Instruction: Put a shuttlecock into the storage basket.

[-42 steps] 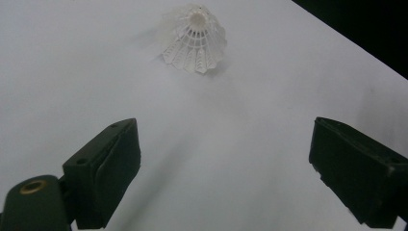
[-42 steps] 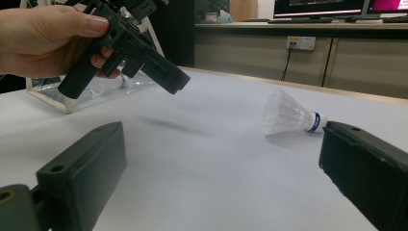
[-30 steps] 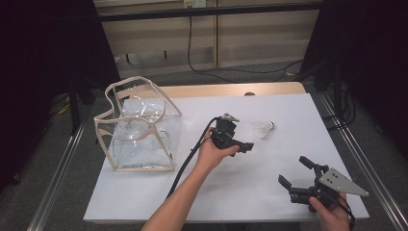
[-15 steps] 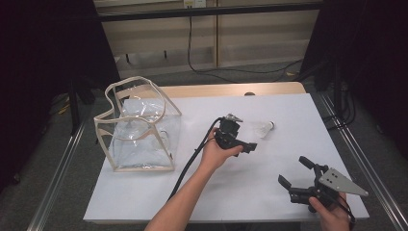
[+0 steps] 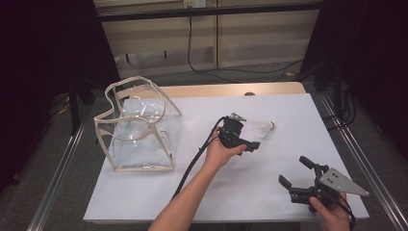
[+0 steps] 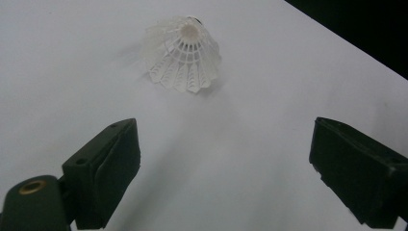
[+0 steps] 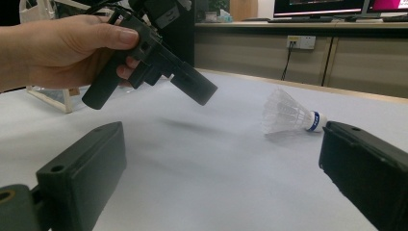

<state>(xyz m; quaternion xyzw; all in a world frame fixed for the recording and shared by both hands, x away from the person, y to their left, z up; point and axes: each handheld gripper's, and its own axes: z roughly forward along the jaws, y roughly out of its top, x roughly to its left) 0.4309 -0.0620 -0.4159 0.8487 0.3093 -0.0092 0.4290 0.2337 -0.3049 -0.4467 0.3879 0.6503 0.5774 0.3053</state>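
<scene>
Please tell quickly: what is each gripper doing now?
Left gripper: open, empty, near the shuttlecock.
Right gripper: open, empty.

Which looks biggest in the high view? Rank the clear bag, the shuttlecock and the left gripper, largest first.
1. Clear bag, by far the largest.
2. Left gripper, open.
3. Shuttlecock, smallest, though the gripper covers part of it.

Left black two-jaw gripper [image 5: 245,137] held in bare left hand [image 5: 220,150], forearm stretched forward, fingers [image 6: 103,168] spread wide. Right black gripper [image 5: 296,174] low, near person, fingers [image 7: 82,180] wide apart, empty.
</scene>
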